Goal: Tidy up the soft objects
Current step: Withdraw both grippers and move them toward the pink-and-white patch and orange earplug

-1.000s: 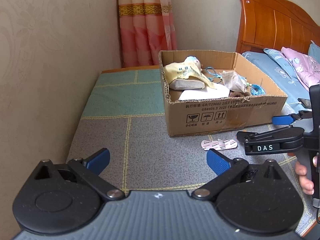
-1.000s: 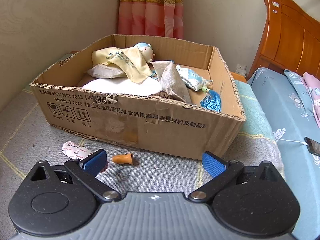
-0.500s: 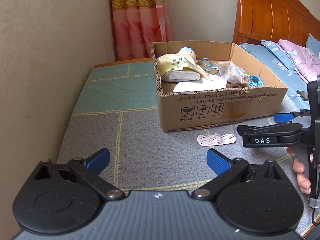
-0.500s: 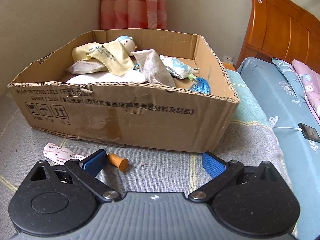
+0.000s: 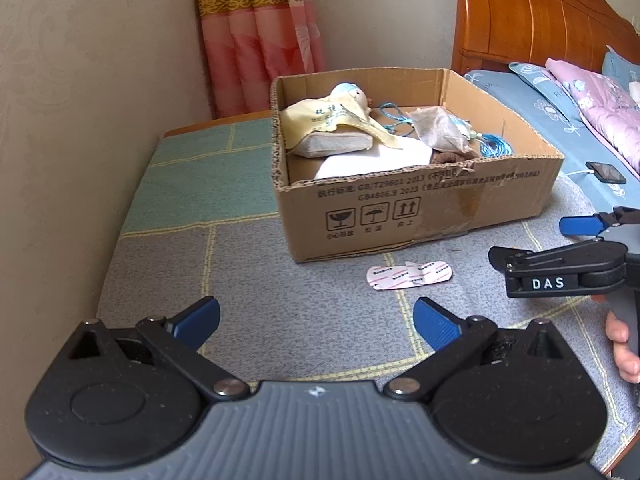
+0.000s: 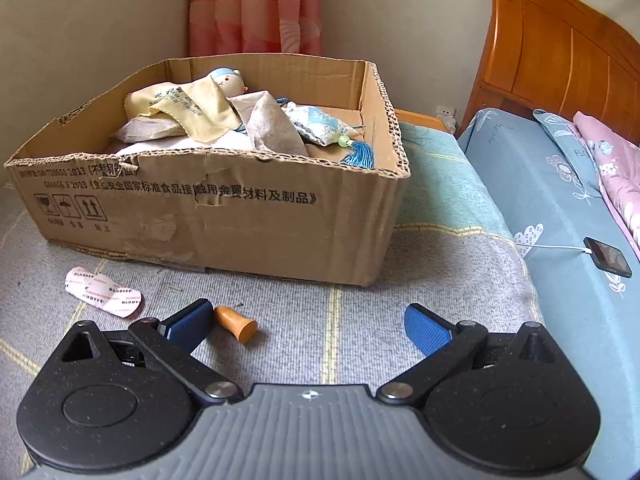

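A cardboard box (image 5: pixel 420 208) (image 6: pixel 224 216) stands on a grey and green mat and holds soft things: a yellow cloth (image 5: pixel 332 118) (image 6: pixel 188 108) with a small doll head, a beige pouch (image 5: pixel 438 128), a white pad and a blue-tasselled sachet (image 6: pixel 320 124). On the mat in front of the box lie a pink-and-white plaster packet (image 5: pixel 408 276) (image 6: pixel 104 290) and an orange cone-shaped piece (image 6: pixel 236 322). My left gripper (image 5: pixel 316 320) is open and empty over the mat. My right gripper (image 6: pixel 308 320) is open, with the orange piece just inside its left finger.
A beige wall runs along the left, with a pink curtain (image 5: pixel 256 36) behind the box. To the right is a bed (image 6: pixel 560 200) with a wooden headboard (image 6: pixel 560 52), a pink quilt and a phone (image 6: pixel 606 256) on a white cable. A hand (image 5: pixel 622 348) holds the right gripper.
Both grippers have drawn back from the box and swung right, so it looks smaller and further left. The orange piece now lies closer to the right gripper's left finger. Both stay open.
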`<act>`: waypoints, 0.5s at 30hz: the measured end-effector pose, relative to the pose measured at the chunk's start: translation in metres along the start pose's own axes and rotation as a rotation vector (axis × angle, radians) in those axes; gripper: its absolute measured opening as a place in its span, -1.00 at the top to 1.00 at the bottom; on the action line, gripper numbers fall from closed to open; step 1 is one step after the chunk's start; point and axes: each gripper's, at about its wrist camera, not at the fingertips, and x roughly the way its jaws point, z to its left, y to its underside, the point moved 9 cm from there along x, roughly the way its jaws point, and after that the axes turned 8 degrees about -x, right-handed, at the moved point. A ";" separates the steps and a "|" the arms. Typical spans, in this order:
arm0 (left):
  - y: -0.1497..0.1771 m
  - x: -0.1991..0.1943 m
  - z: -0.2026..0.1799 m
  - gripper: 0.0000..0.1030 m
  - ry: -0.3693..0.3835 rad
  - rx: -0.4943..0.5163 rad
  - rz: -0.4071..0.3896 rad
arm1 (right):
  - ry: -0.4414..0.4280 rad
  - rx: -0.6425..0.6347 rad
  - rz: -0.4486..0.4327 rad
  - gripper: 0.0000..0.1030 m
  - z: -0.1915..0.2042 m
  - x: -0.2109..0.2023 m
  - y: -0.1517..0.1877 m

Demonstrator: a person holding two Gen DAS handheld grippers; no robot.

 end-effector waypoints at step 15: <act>-0.011 0.044 -0.042 -0.99 0.010 0.014 0.054 | -0.093 -0.098 -0.055 -1.00 0.002 -0.028 0.018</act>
